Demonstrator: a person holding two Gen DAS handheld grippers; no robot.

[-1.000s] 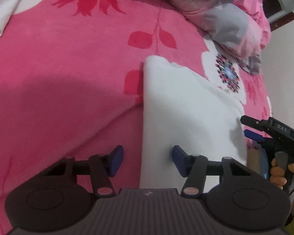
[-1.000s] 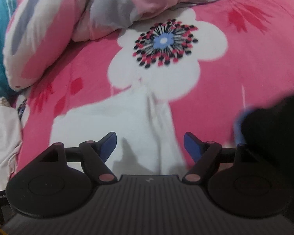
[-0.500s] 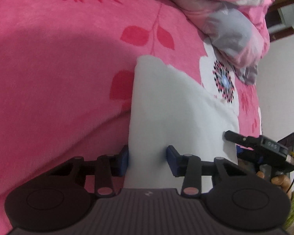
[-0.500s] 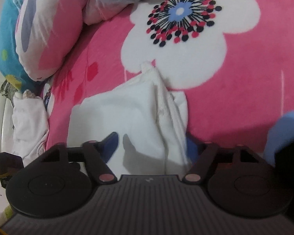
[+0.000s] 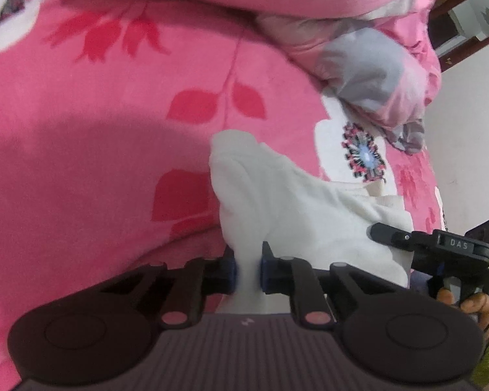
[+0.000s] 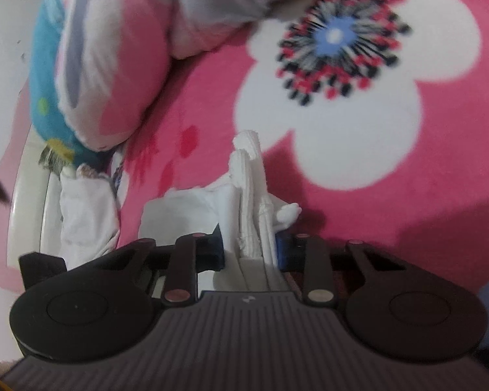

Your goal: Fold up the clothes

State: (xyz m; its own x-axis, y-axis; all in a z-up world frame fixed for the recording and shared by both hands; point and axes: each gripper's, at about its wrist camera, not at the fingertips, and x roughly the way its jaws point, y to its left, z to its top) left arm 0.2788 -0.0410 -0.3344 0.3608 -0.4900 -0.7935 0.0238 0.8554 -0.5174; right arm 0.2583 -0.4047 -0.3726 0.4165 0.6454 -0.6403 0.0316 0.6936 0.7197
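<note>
Left gripper (image 5: 247, 268) closing, fingers (image 5: 267, 270) narrowed from wide onto near edge of white garment (image 5: 296, 208), fabric pinched between. Right gripper (image 6: 250, 251) closing too, fingers (image 6: 282, 249) squeezing stacked layers of garment (image 6: 251, 202). Garment on pink floral bed (image 5: 97, 130), at 12 o'clock from left gripper, bunched and lifting where it lay flat a second earlier. Quilt (image 5: 375, 65) at 1 o'clock. Judgement: both corners secured, next fold or lift could begin.

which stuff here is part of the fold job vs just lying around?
In the job:
- white garment, bunched between both sets of closing jaws
- left gripper
- right gripper

Lying about:
- pink floral blanket underneath
- pink and grey quilt
- blue pillow
- white cloth at the bed's edge
</note>
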